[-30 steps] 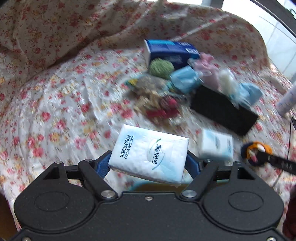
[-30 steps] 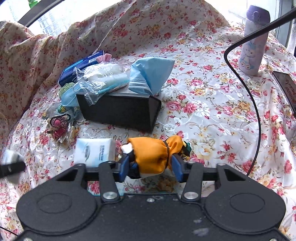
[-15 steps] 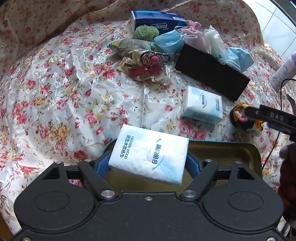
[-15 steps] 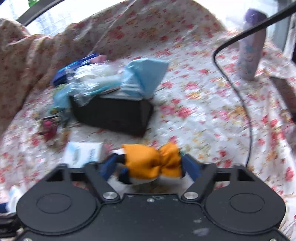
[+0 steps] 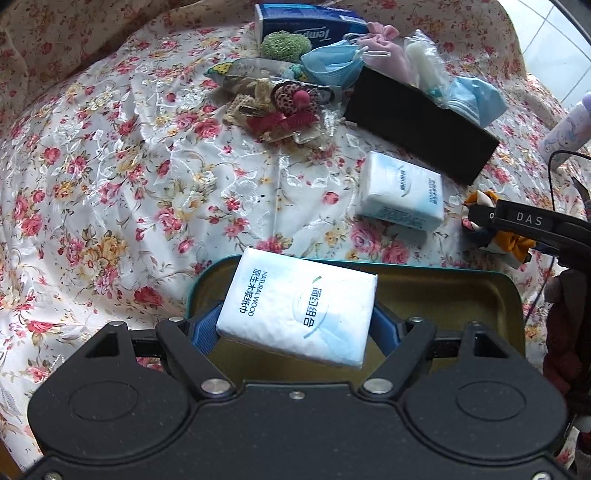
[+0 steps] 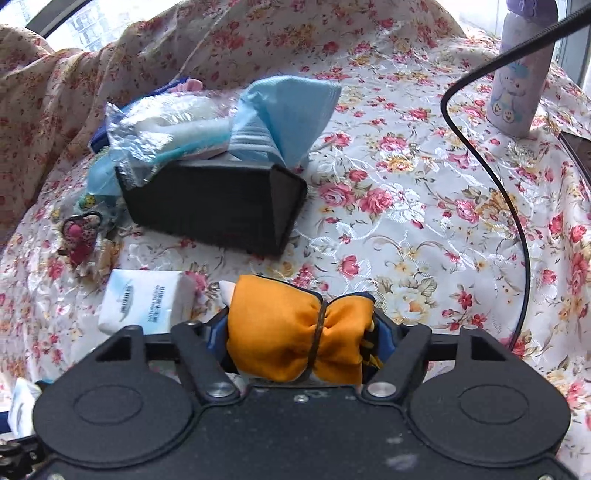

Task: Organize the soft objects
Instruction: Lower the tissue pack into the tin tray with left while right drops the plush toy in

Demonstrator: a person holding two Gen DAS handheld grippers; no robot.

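Observation:
My left gripper [image 5: 295, 325] is shut on a white tissue pack [image 5: 299, 306] and holds it above an open teal tin with a gold inside [image 5: 461, 291]. My right gripper [image 6: 295, 332] is shut on an orange cloth doll [image 6: 291, 332]; that doll also shows at the right in the left wrist view [image 5: 513, 243], just beyond the tin's far right corner. A second white tissue pack [image 5: 402, 192] [image 6: 147, 299] lies on the floral cloth beyond the tin.
A black box [image 6: 218, 206] [image 5: 417, 118] holds blue masks [image 6: 288, 110] and a plastic bag. Hair accessories [image 5: 280, 107], a green puff and a blue tissue box [image 5: 306, 22] lie behind. A purple bottle [image 6: 521, 81] and a black cable [image 6: 517, 221] are at right.
My left gripper has pulled back with the tissue pack, so the teal tin now lies under it. My right gripper has moved with the doll toward the tin.

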